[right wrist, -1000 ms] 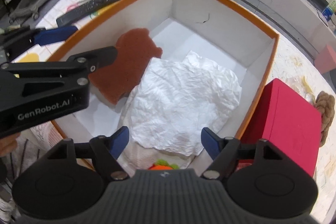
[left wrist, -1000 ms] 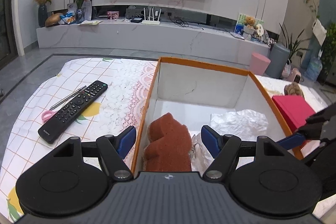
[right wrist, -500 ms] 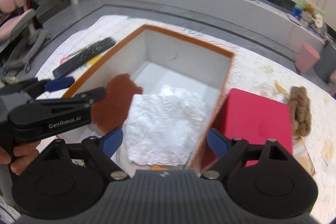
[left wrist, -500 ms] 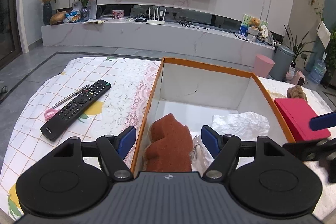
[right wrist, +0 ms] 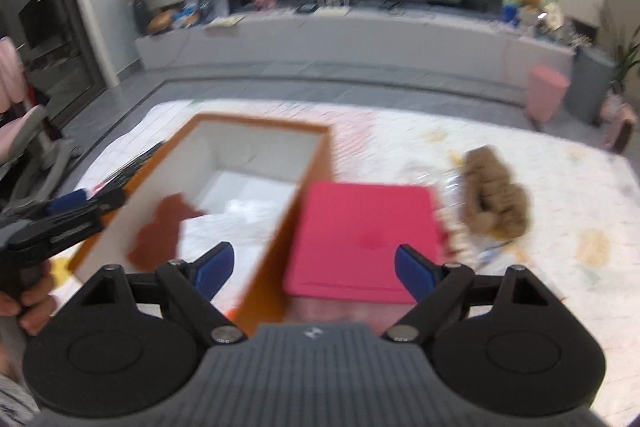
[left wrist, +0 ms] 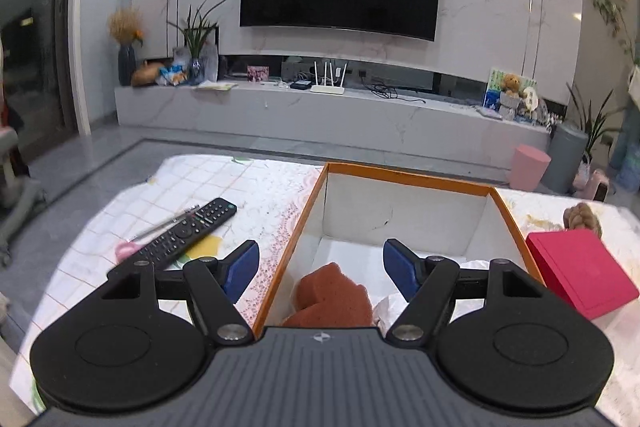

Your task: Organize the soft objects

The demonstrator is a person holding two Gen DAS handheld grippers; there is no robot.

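brown sponge (left wrist: 332, 291) sits inside the orange-rimmed box (left wrist: 408, 175) by crumpled white paper (right wrist: 244, 223), both the left gripper (left wrist: 320, 263) and right gripper (right wrist: 314, 267) spread wide, gripping nothing.

No legible text anywhere.

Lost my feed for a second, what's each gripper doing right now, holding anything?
Left gripper: open, holding nothing, over the orange-rimmed box above the brown sponge.
Right gripper: open, holding nothing, over the pink box.
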